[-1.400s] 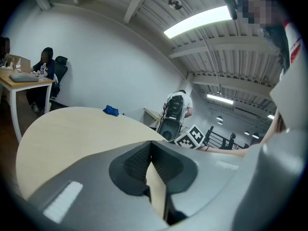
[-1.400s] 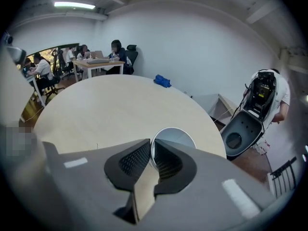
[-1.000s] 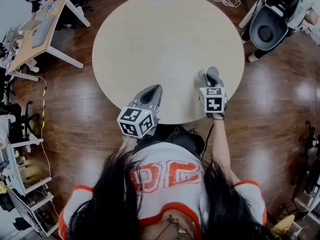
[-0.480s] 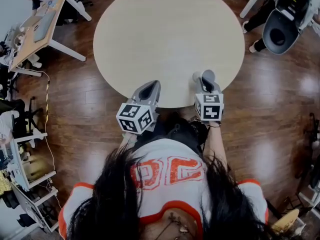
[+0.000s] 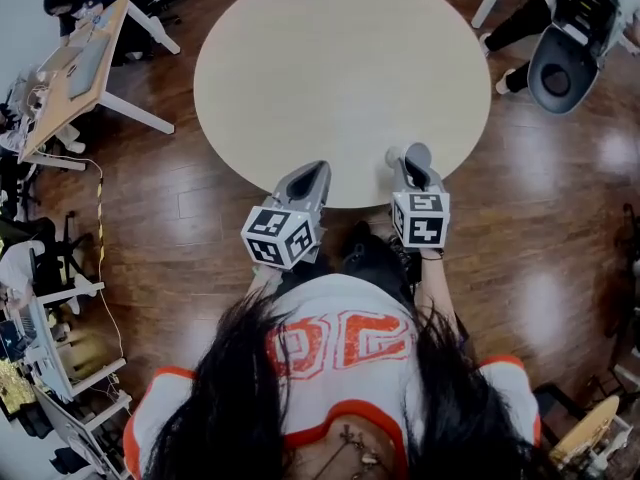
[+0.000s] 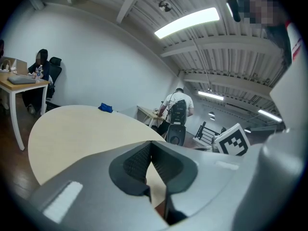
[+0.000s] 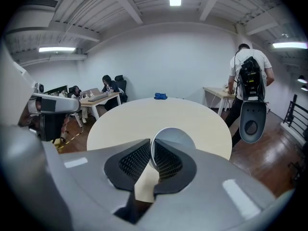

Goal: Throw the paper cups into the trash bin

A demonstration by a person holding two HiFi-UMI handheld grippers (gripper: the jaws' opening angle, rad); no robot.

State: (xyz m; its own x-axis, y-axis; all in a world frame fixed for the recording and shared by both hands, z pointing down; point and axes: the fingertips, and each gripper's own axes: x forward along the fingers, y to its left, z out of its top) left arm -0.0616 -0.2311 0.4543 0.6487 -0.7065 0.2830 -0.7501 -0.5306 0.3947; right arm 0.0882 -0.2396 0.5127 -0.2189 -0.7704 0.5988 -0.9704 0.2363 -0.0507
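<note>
Pulled back since a second ago, my right gripper and left gripper now sit at the 6 o'clock edge of the table. The right is pinched on the wall of a paper cup, whose inside is plain grey. The left is closed, tips touching, holding nothing. A grey bin is at 2 o'clock; I can't see its contents.

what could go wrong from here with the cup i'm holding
The right hand-held gripper pinches the paper cup only by its thin wall, so it may slip or crumple. What looks like the trash bin stands off beyond the table, beside a person, so a throw could miss.
</note>
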